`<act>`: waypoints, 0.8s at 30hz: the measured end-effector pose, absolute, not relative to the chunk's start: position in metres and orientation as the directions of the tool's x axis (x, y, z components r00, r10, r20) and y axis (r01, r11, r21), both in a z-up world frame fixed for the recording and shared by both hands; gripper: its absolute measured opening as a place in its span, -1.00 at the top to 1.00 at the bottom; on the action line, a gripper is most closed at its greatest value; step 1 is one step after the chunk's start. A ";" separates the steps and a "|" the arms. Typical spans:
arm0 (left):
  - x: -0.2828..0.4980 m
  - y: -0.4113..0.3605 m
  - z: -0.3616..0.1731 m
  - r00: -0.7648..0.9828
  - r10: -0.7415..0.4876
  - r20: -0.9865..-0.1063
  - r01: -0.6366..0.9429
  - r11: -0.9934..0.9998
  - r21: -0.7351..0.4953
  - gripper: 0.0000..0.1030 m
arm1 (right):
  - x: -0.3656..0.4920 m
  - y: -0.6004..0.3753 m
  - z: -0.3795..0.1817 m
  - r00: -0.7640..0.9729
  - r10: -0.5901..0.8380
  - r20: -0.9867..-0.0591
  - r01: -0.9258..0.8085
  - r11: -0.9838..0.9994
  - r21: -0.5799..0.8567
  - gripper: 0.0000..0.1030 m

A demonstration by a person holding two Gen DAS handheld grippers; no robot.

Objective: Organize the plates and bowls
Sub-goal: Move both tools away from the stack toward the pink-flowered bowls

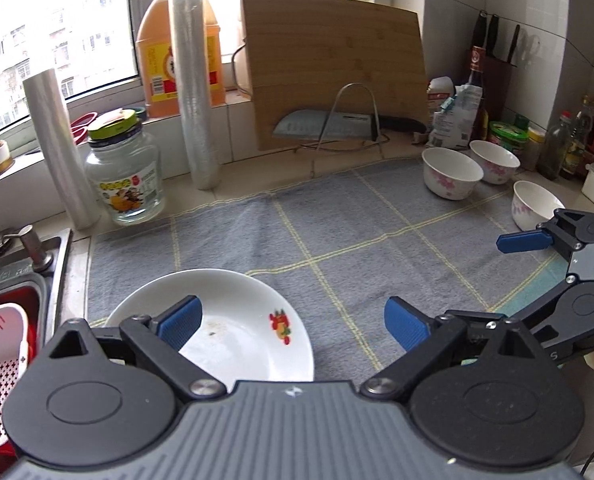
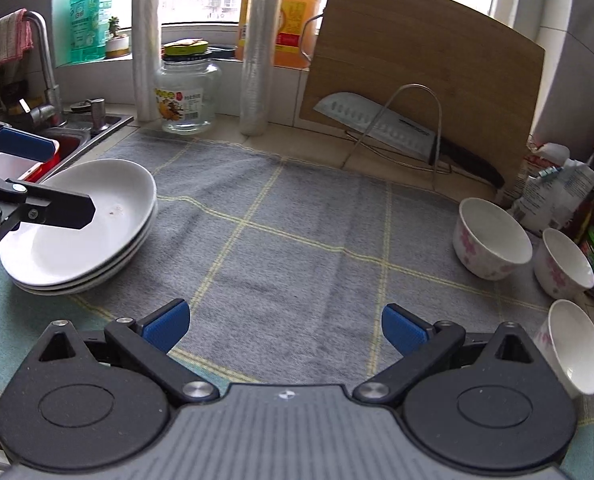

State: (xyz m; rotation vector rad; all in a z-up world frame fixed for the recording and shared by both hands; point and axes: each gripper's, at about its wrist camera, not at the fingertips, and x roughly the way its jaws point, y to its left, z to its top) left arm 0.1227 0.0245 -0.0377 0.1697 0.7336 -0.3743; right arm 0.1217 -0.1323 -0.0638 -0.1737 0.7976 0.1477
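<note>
A stack of three white plates point(image 2: 97, 224) sits on the grey checked towel point(image 2: 297, 240) at its left end; the top plate point(image 1: 233, 320) has a small fruit print. My left gripper point(image 1: 291, 322) is open and empty, its left finger over that plate. Three white bowls with pink flowers stand at the towel's right: one point(image 2: 493, 240), a second point(image 2: 563, 264), and a third point(image 2: 577, 348) close to my right finger. My right gripper point(image 2: 285, 326) is open and empty over the towel's front middle.
A wooden cutting board point(image 2: 421, 80) and a cleaver point(image 2: 381, 124) in a wire rack stand at the back. A glass jar point(image 2: 187, 92), two plastic wrap rolls and oil jugs line the window sill side. The sink point(image 2: 77, 136) lies left. Bottles and packets crowd the right corner.
</note>
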 end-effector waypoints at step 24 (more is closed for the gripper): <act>0.137 -0.215 -0.072 0.568 -0.390 -0.725 0.495 0.865 -0.078 -0.89 | 0.088 -0.392 -0.078 0.624 0.016 -0.781 -0.139 0.986 -0.090 -1.00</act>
